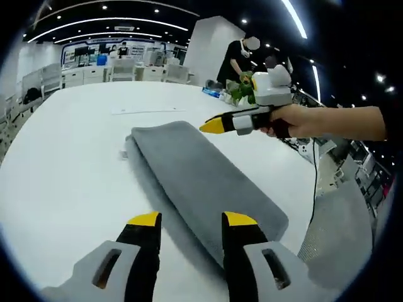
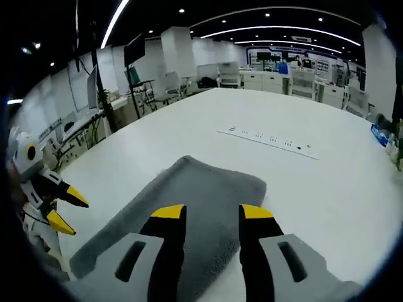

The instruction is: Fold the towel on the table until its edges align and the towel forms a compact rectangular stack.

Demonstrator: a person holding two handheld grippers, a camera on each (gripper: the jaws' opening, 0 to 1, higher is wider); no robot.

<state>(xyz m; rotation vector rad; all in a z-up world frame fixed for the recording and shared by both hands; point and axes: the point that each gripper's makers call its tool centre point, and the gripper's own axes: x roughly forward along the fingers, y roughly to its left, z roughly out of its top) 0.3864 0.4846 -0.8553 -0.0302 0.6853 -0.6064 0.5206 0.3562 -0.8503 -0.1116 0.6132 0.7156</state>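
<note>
A grey towel [image 1: 201,170] lies folded into a long strip on the white table [image 1: 69,163], running from the far left to the near right. My left gripper [image 1: 192,220] stands open just short of the towel's near long edge, with nothing between its jaws. My right gripper [image 1: 213,126], held by a hand, hovers over the towel's far right side, its yellow tips pointing left. In the right gripper view the towel [image 2: 208,189] lies under my open right gripper [image 2: 212,212]. The left gripper [image 2: 66,209] shows at the left edge with its jaws apart.
A flat white strip [image 2: 271,139] lies on the table beyond the towel, also seen as a thin strip [image 1: 148,111]. A person [image 1: 236,60] stands at the far end near a green plant [image 1: 242,88]. Desks and chairs [image 2: 220,74] ring the room.
</note>
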